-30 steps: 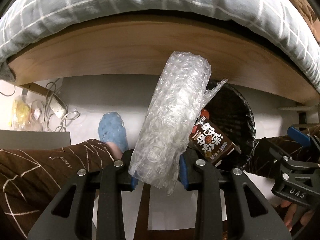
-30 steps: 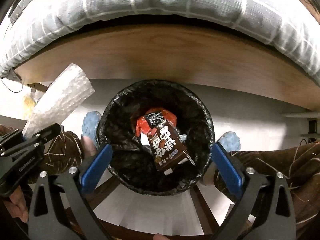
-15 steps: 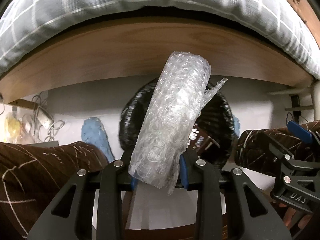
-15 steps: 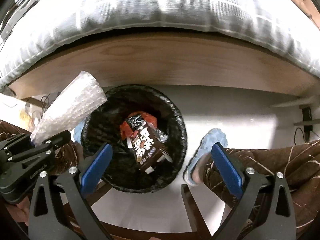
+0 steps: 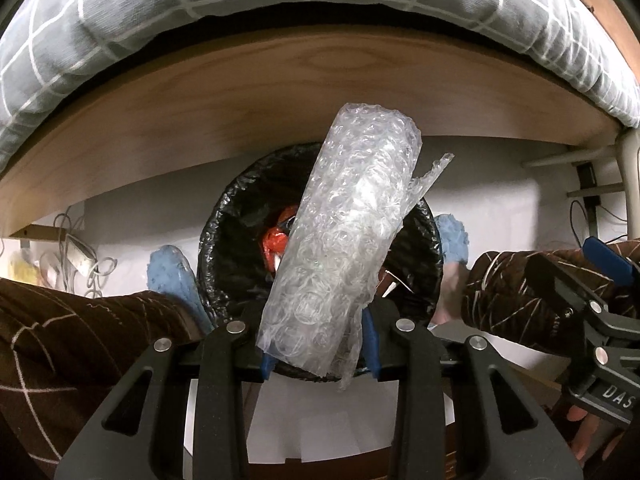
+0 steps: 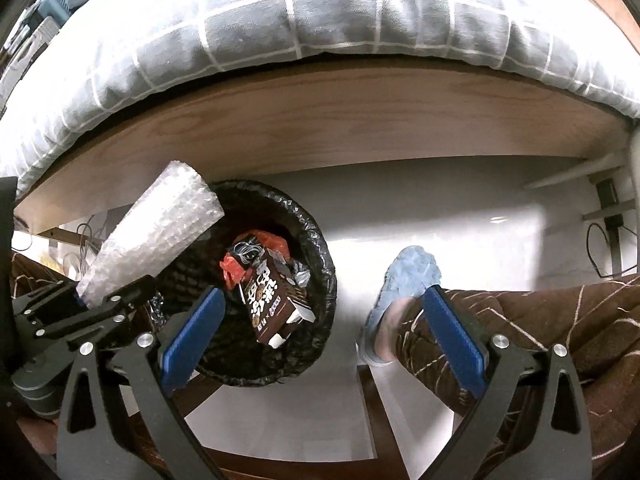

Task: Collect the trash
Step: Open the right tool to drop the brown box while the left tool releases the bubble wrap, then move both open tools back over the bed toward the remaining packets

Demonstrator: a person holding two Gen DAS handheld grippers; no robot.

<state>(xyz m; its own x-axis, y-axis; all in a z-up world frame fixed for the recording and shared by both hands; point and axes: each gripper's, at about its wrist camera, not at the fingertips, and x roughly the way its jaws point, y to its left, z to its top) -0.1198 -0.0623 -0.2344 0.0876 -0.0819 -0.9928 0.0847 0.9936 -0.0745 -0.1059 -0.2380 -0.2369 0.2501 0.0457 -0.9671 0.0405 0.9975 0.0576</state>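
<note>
Since a second ago the left gripper [image 5: 318, 354] has carried the bubble-wrap roll [image 5: 344, 248] over the black-lined bin [image 5: 224, 240]; its jaws are opening, the roll still between them, so release looks imminent. Right gripper [image 6: 324, 336] spread, empty. Roll: crinkly, translucent, soft. Carton [image 6: 272, 300] inside: rigid, probably card.

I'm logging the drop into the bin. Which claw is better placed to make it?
Left. The left claw, jaws opening, has the bubble wrap between them above the bin; the right claw is open, empty.
</note>
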